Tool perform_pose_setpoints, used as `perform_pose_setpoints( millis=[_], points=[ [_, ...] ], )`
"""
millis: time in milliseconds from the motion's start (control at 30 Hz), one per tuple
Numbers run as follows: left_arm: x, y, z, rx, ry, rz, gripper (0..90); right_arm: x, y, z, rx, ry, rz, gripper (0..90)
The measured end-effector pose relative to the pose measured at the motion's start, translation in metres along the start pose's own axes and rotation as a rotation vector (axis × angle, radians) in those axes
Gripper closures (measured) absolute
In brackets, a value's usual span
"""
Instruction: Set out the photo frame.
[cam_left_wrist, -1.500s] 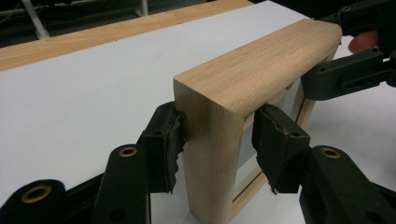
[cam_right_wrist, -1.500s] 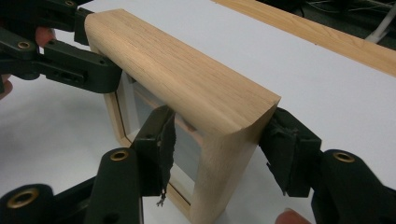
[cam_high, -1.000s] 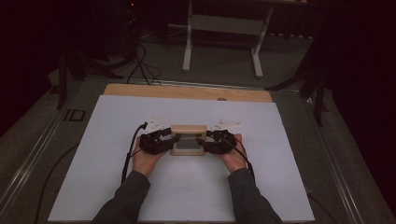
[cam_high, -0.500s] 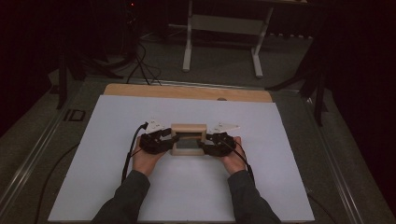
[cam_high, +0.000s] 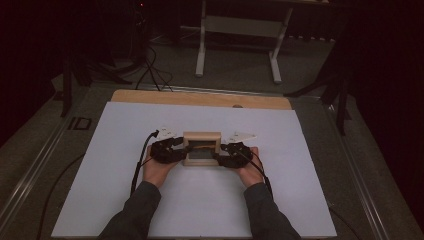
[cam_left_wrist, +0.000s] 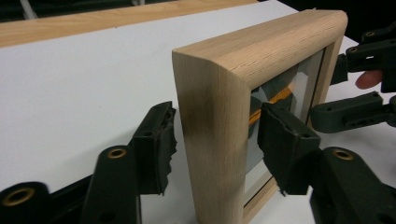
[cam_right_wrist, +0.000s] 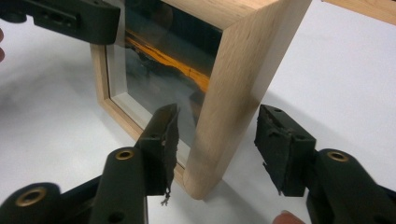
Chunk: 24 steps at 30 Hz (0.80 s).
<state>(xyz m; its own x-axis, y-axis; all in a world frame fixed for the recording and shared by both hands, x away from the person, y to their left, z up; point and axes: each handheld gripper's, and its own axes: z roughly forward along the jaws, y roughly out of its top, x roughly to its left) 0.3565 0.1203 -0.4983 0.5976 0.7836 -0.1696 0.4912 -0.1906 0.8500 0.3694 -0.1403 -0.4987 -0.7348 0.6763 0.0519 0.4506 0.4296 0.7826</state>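
A pale wooden picture frame (cam_high: 202, 136) stands upright on the white sheet (cam_high: 200, 205), its glass showing an orange streak. My left gripper (cam_high: 183, 152) straddles its left upright and my right gripper (cam_high: 221, 155) its right upright. In the left gripper view the frame (cam_left_wrist: 261, 46) rises between the black jaws of my left gripper (cam_left_wrist: 215, 140), which have just been opening; the pads stand slightly off the wood. In the right gripper view the frame's edge (cam_right_wrist: 243, 70) sits between the jaws of my right gripper (cam_right_wrist: 217, 140), with gaps on both sides. Both grippers are open.
The white sheet covers a wooden tabletop whose bare strip (cam_high: 200, 98) runs along the far edge. Black cables (cam_high: 142, 160) trail from the left gripper over the sheet. A metal stand (cam_high: 237, 25) rises from the dark floor beyond the table.
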Motion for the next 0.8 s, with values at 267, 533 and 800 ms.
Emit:
perform_pose_setpoints(
  millis=[267, 533, 800],
  points=[
    [0.001, 0.001, -0.004, 0.005, 0.017, -0.010, 40.0, -0.001, -0.001, -0.005, -0.003, 0.001, 0.005, 42.2],
    [0.000, 0.000, -0.021, -0.008, 0.019, -0.003, 36.3, -0.002, -0.003, -0.015, -0.022, 0.002, 0.005, 36.1],
    [0.007, -0.007, -0.053, -0.044, 0.038, -0.008, 35.8, -0.006, -0.007, -0.038, -0.064, -0.011, 0.006, 31.5]
  ],
)
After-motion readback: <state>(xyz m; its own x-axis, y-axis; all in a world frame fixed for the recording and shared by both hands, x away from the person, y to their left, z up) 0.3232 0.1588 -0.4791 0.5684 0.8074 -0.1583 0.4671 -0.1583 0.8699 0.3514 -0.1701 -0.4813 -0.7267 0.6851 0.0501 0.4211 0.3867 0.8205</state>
